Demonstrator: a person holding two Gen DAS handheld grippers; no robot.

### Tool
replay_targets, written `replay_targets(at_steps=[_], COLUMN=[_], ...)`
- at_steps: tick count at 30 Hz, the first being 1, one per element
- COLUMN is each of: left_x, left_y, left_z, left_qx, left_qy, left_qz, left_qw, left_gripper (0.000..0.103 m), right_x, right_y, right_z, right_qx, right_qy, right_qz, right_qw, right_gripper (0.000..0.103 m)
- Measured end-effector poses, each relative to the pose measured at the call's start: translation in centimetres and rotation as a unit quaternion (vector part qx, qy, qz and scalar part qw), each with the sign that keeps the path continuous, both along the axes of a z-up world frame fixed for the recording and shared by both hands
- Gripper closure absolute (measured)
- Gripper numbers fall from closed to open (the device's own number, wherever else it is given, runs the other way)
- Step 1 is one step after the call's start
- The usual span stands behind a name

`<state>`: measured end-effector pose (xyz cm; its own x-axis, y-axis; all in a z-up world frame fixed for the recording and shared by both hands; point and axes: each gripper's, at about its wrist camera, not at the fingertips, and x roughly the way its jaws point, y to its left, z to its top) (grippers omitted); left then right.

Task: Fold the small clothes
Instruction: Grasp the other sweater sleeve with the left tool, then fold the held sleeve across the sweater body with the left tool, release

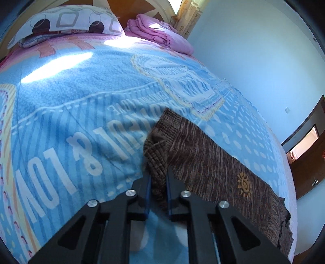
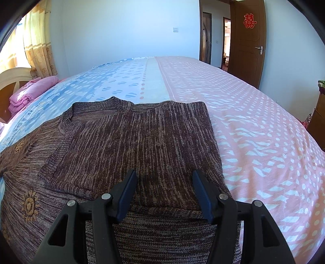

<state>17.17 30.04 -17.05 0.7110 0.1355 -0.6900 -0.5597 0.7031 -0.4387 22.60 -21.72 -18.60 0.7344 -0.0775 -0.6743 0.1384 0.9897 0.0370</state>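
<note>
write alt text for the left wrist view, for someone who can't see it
The left gripper has its jaws shut on a ribbed edge of a brown knitted sweater lying on a bed. The sweater, with a small orange sun motif, stretches away to the right over a blue bedspread printed with white lettering. A patterned pillow and a folded pink blanket sit at the far end.

A brown marled knit sweater [image 2: 130,142] lies flat on the bed, near its front edge, 1 side already folded over the body. Orange sun motifs dot its left part. Its ribbed sleeve cuff [image 1: 156,162] is bunched up.
</note>
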Motion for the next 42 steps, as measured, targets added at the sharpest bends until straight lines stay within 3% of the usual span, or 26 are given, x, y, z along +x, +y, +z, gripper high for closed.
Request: replay_targets(at_steps=[6, 10, 12, 15, 17, 21, 26, 32, 35, 38, 42], left_x=[2.1, 3.5, 3.6, 3.2, 2.8, 3.0, 3.6, 3.2, 3.1, 3.0, 3.2], left_y=[-1.6, -6.9, -11.4, -18.5, -22.8, -28.8, -30.3, -29.2, -27.9, -26.5, -25.5], left_z=[2.1, 6.1, 8.1, 9.6, 9.2, 5.3, 0.7, 0.9, 0.4, -0.1, -0.7], left_qx=[0.035, 0.126, 0.164, 0.196, 0.201, 0.198, 0.168, 0.121, 0.08, 0.031, -0.019], left_qy=[0.011, -0.021, -0.049, -0.084, -0.09, -0.052, 0.006, -0.022, -0.04, -0.057, -0.072], left_qz=[-0.026, -0.099, -0.153, -0.241, -0.292, -0.359, -0.375, -0.372, -0.366, -0.353, -0.345], left_qw=[0.999, 0.9869, 0.9734, 0.9468, 0.9306, 0.9105, 0.9118, 0.92, 0.9264, 0.9332, 0.9357], left_gripper=[0.092, 0.093, 0.093, 0.093, 0.093, 0.093, 0.093, 0.093, 0.093, 0.092, 0.092], right_x=[-0.1, -0.1, -0.1, -0.1, -0.1, -0.1, 0.0, 0.0, -0.4, -0.7, 1.5], right_y=[-0.1, -0.1, 0.0, 0.0, -0.1, 0.0, 0.0, 0.3, 0.6, 1.3, 4.9], right_z=[0.0, 0.0, 0.0, 0.0, 0.0, 0.0, -0.1, 0.1, 0.7, 2.7, 6.1], right_qx=[0.001, 0.003, 0.003, 0.002, 0.003, 0.002, -0.001, -0.012, -0.027, 0.018, 0.087], right_qy=[0.0, -0.001, -0.001, -0.001, -0.001, -0.001, 0.002, 0.004, -0.008, -0.027, -0.029], right_qz=[0.0, 0.001, 0.001, 0.001, 0.001, 0.001, 0.002, 0.003, -0.008, 0.018, 0.123], right_qw=[1.0, 1.0, 1.0, 1.0, 1.0, 1.0, 1.0, 1.0, 1.0, 0.999, 0.988], right_gripper=[0.044, 0.044, 0.044, 0.044, 0.044, 0.044, 0.042, 0.04, 0.04, 0.04, 0.039])
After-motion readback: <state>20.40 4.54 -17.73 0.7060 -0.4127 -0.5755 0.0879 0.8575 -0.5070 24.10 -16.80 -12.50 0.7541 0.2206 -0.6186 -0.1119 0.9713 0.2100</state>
